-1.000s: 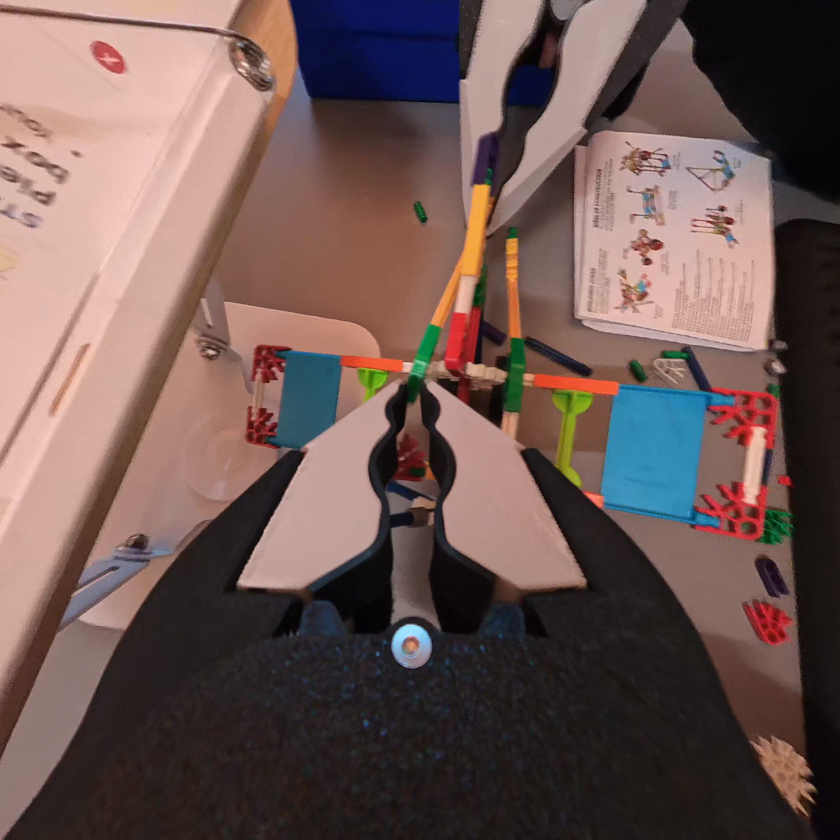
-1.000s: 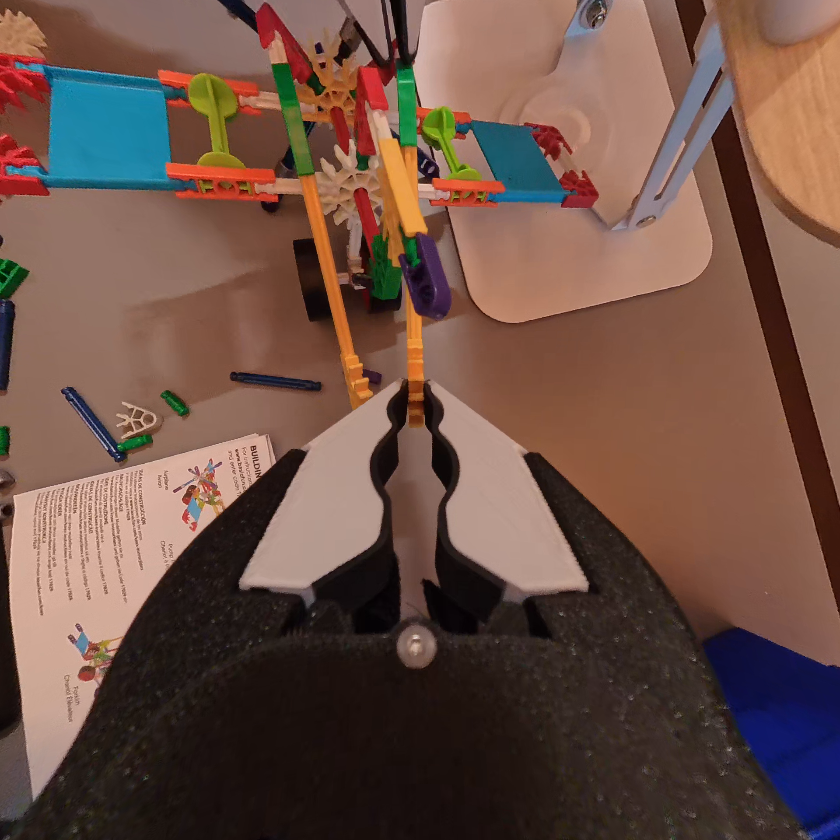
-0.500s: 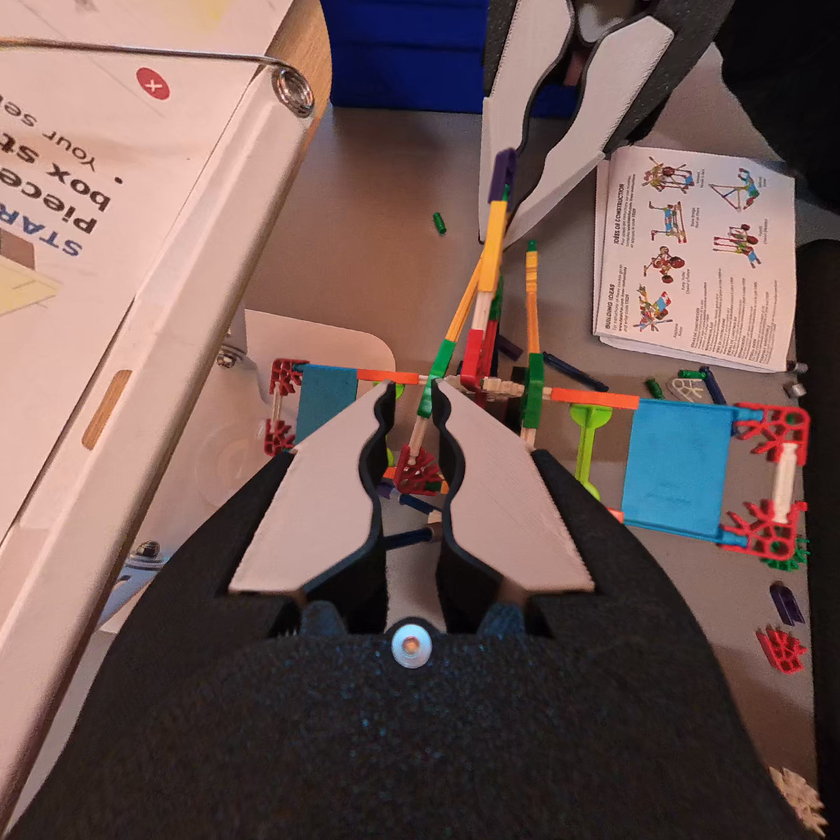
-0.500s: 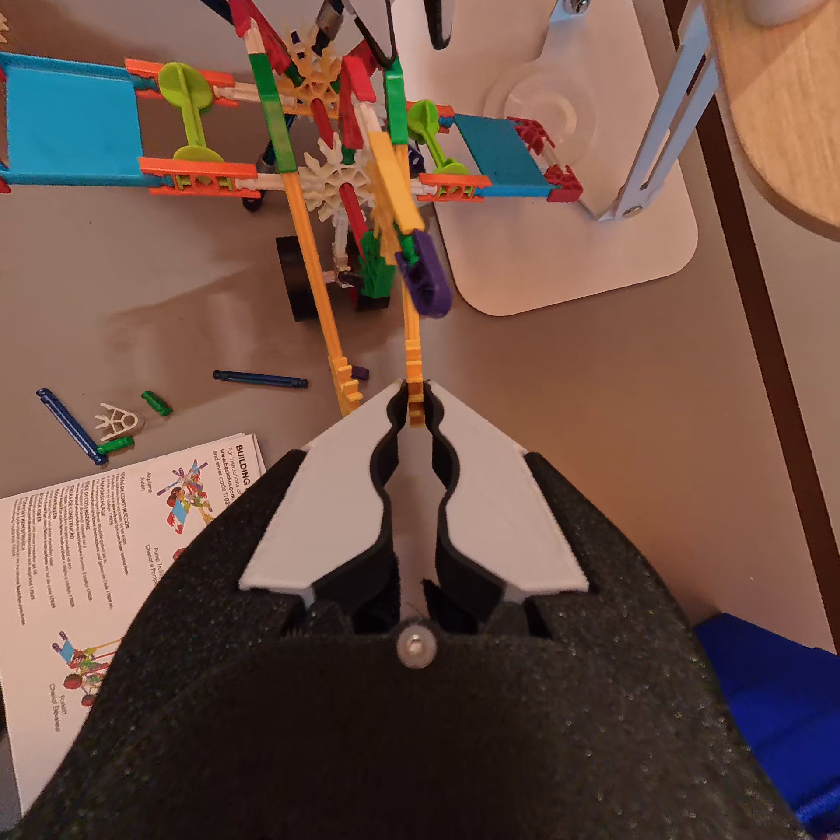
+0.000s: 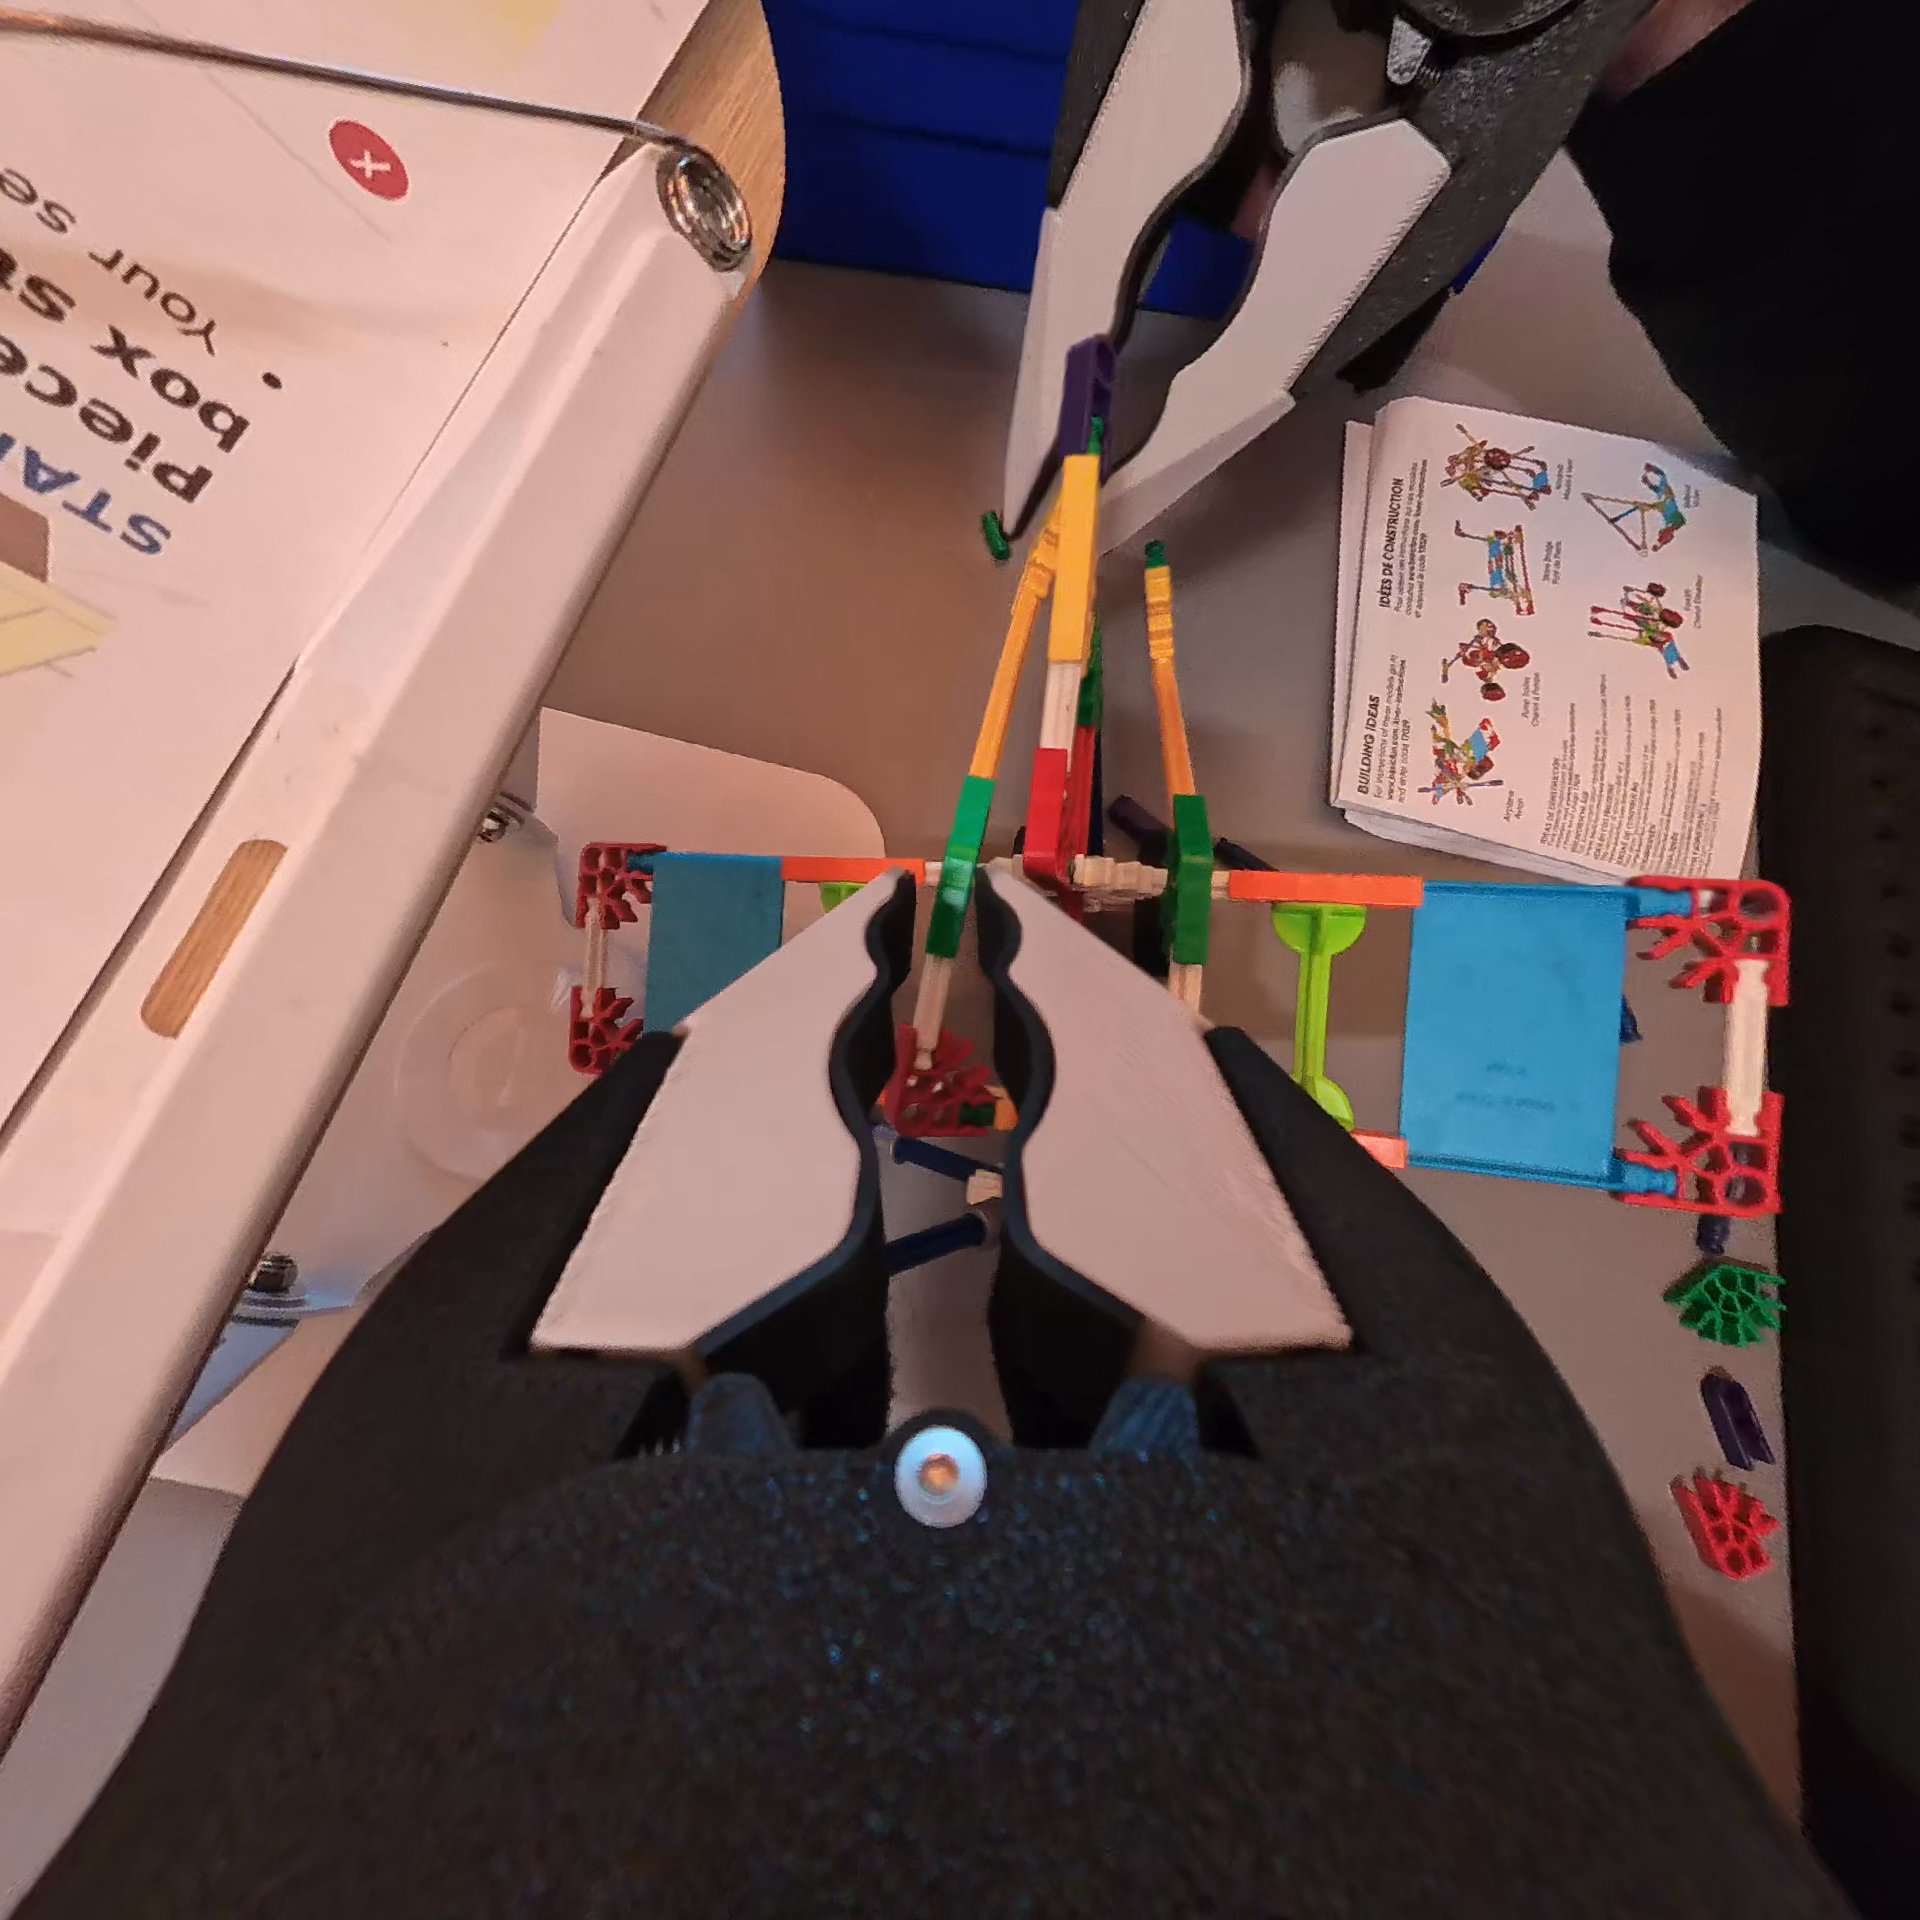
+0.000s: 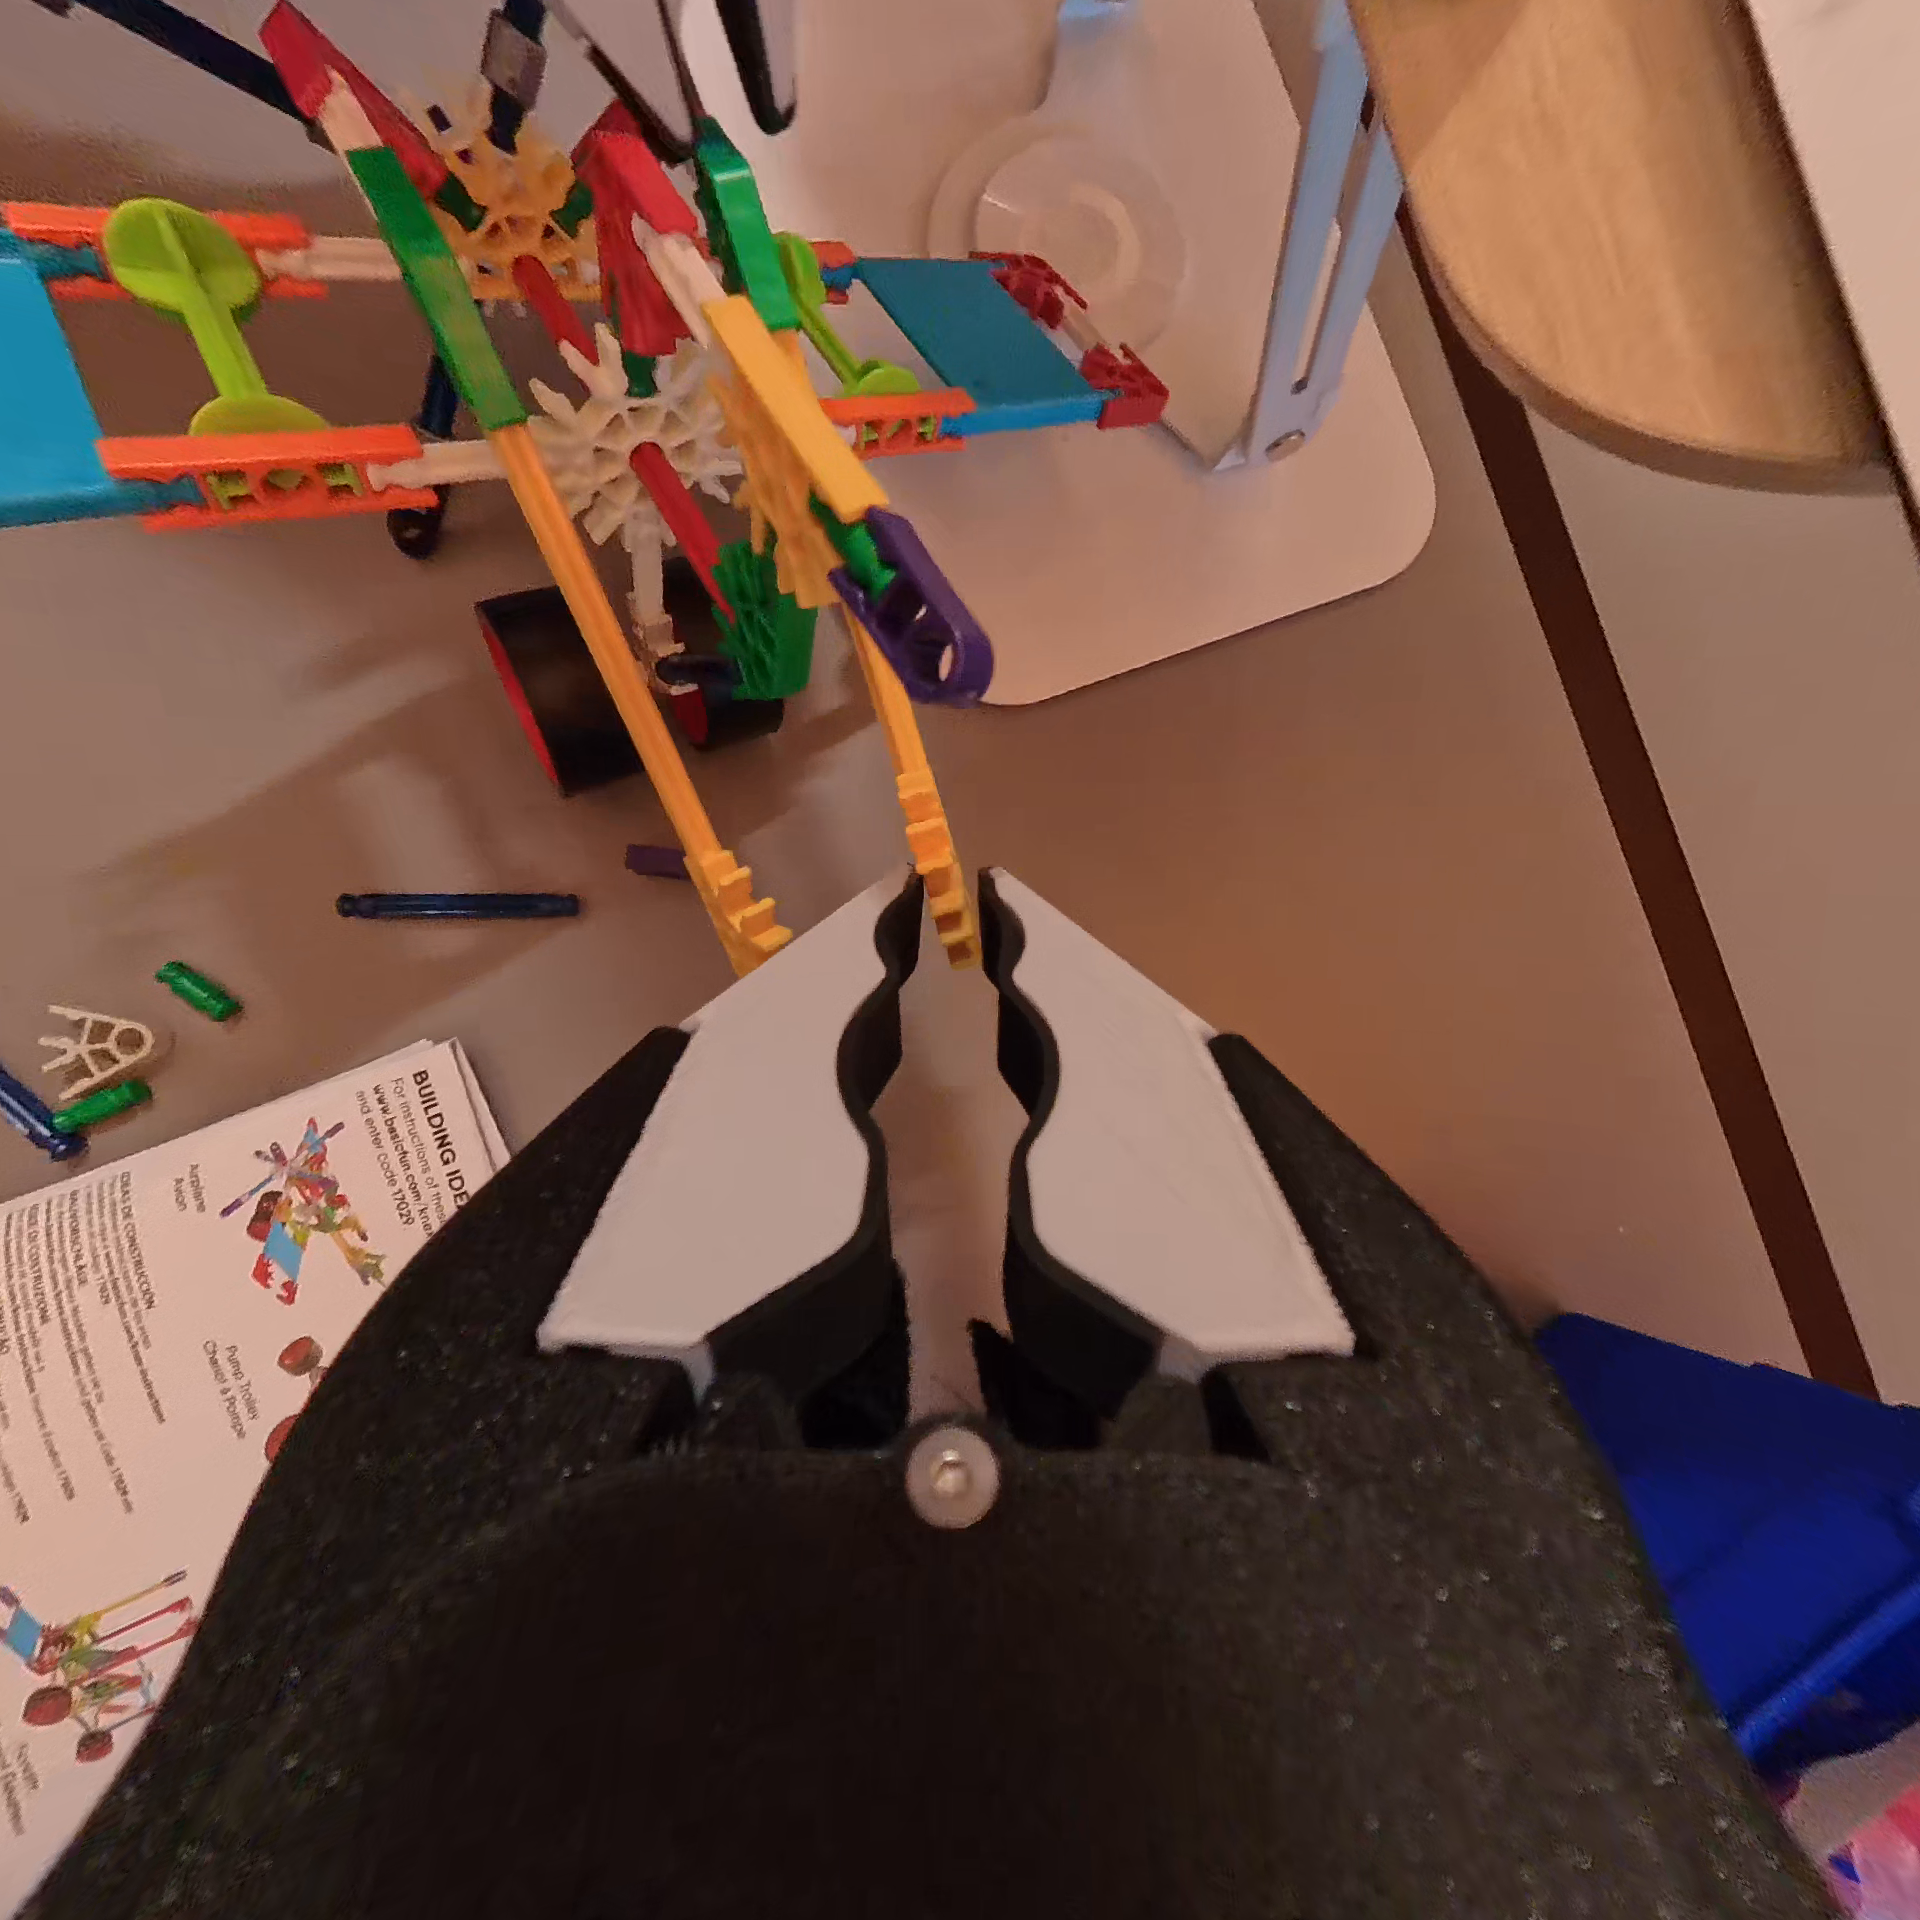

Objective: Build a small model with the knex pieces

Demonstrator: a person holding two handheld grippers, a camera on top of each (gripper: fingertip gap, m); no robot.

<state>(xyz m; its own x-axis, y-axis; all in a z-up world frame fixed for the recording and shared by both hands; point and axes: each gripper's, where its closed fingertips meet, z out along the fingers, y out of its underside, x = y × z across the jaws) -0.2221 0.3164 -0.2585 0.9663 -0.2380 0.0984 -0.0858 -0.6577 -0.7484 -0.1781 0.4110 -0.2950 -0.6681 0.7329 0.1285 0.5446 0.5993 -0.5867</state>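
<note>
Multicoloured rod-and-connector toy model [image 5: 1081, 894], left gripper [image 5: 943, 883] jaws narrowly around its green rod [image 5: 958, 862], right gripper [image 6: 951, 883] jaws narrowly around a yellow rod [image 6: 914, 769]

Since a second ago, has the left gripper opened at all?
Yes. The left gripper, earlier pinched on the green rod, now stands slightly apart around it.

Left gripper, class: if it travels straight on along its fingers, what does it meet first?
The left gripper would likely first meet the green plastic connector of the toy model, already between its open fingertips; depth is uncertain.
</note>
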